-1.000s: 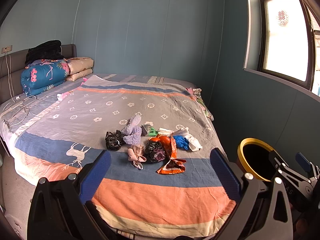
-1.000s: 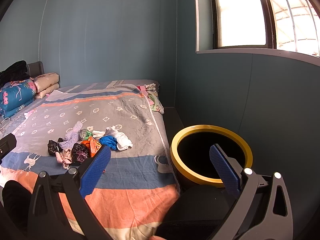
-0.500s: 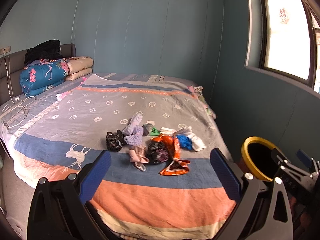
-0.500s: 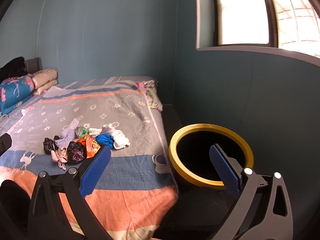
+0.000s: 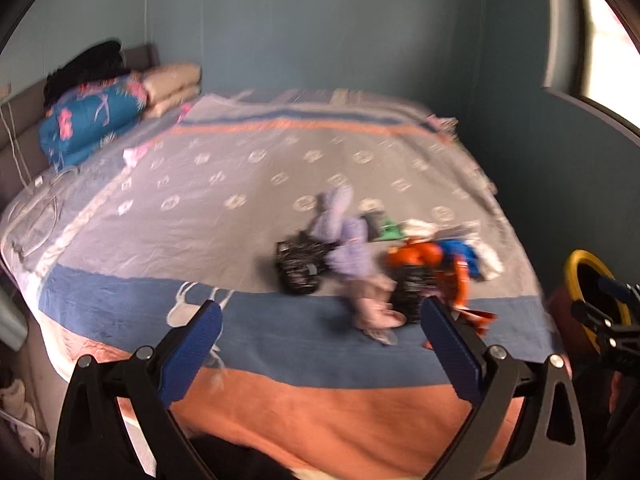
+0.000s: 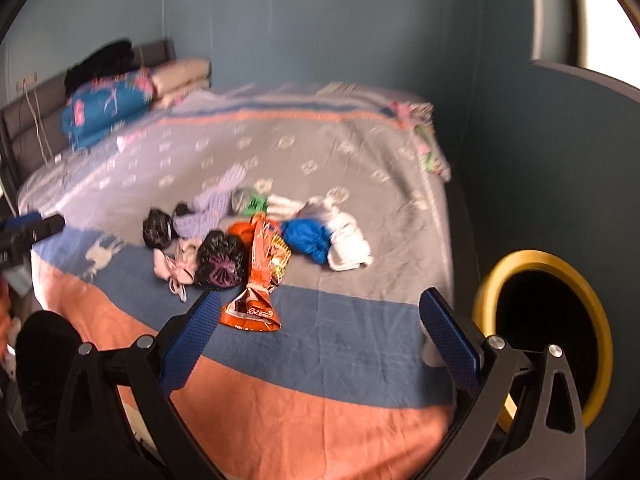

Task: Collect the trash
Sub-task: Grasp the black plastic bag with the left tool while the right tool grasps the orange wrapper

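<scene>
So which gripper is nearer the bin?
Right. The right gripper has the bin just beside its right finger; the left gripper sits farther left, over the bed.

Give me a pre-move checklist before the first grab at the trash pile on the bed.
1. Left gripper open and empty: ok.
2. Right gripper open and empty: ok.
3. Trash pile in view on the bed: ok.
4. Orange snack wrapper nearest the right gripper, unobstructed: ok.
5. Yellow-rimmed bin open beside the bed: ok.
6. Image sharpness for aiming: not ok, both views blurred.
</scene>
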Demonstrator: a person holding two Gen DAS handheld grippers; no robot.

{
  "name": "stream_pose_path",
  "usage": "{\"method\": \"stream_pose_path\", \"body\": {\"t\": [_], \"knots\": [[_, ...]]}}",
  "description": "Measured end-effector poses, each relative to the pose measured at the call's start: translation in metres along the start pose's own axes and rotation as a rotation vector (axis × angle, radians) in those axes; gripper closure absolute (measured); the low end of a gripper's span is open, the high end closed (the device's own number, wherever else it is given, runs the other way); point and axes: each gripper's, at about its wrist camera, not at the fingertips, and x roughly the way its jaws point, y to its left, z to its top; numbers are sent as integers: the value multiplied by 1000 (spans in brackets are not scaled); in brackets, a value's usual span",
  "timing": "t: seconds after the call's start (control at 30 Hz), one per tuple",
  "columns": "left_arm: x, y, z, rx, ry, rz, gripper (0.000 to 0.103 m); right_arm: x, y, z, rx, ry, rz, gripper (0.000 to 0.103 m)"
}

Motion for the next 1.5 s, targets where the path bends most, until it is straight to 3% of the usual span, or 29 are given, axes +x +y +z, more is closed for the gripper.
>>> {"method": "stream_pose_path", "body": {"t": [0.17,0.4,0.53,0.6,0.73,0.87,0.93,0.97,1.03,1.1,1.23,1.27,1.5], "knots": [[53,33,22,-12,142,-19,7,64,11,17,-9,119,62,8],[132,47,36,-26,252,-12,7,131,18,37,42,232,153,8],[161,50,39,-42,285,-23,7,156,21,46,95,269,181,9],[170,50,40,-47,285,-30,7,164,19,47,130,277,194,18],[186,47,37,-48,287,-52,7,176,13,40,182,307,220,21],[200,45,36,-42,300,-46,16,186,13,36,189,326,234,30],[205,46,36,-45,294,-21,19,189,11,34,203,337,238,40],[208,46,36,-44,294,-19,20,192,10,33,212,353,239,50],[214,47,37,-43,297,-23,26,194,11,31,208,363,233,58],[220,47,34,-49,322,-32,42,195,13,28,200,373,232,67],[223,38,27,-21,338,-28,56,199,15,26,214,388,256,80],[222,36,26,-14,335,-27,63,200,14,26,224,388,266,83],[215,28,23,27,301,-6,78,195,12,26,233,370,279,85]]}}
